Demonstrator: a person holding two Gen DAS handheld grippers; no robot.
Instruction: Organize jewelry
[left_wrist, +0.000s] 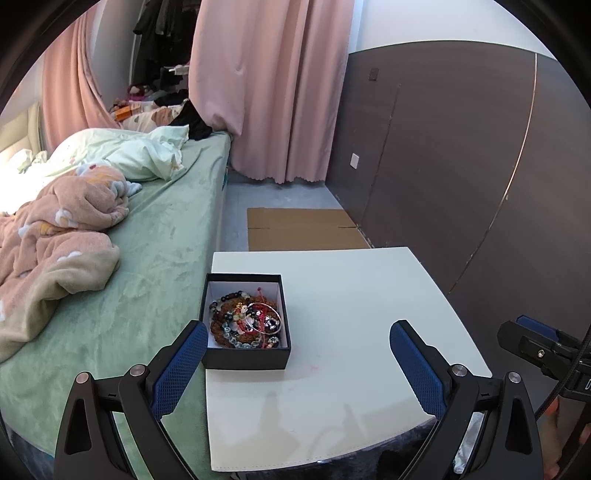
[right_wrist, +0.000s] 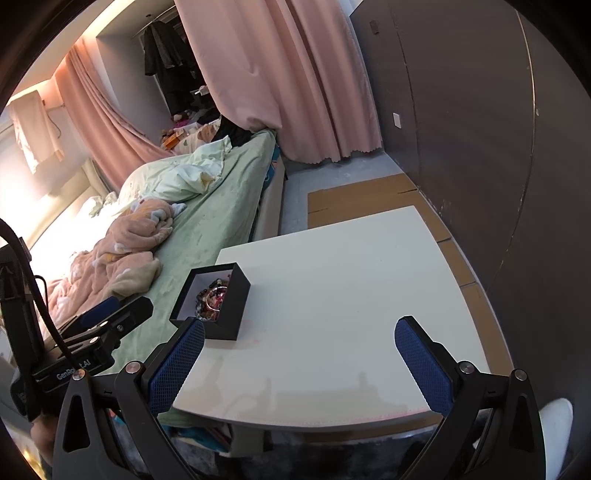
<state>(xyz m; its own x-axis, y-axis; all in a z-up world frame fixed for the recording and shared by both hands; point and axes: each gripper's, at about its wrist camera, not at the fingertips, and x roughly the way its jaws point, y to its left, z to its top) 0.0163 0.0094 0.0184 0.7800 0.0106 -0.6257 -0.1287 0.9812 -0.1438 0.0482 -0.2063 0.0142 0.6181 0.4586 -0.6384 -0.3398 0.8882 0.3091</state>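
Note:
A small black box (left_wrist: 246, 356) with a white lining stands at the left edge of the white table (left_wrist: 351, 302). It holds a tangle of jewelry (left_wrist: 245, 319): beaded bracelets, red cord and a silver bangle. My left gripper (left_wrist: 297, 332) is open and empty, hovering just in front of the box. In the right wrist view the box (right_wrist: 231, 310) with its jewelry (right_wrist: 214, 297) sits left of centre. My right gripper (right_wrist: 299, 332) is open and empty above the table (right_wrist: 351, 277). The left gripper (right_wrist: 107, 314) shows at the left of the right wrist view.
A bed (left_wrist: 155, 236) with a green sheet and rumpled blankets (left_wrist: 59, 236) touches the table's left side. Pink curtains (left_wrist: 273, 92) hang behind. A dark panelled wall (left_wrist: 461, 166) runs along the right. Flat cardboard (left_wrist: 303, 229) lies on the floor beyond the table.

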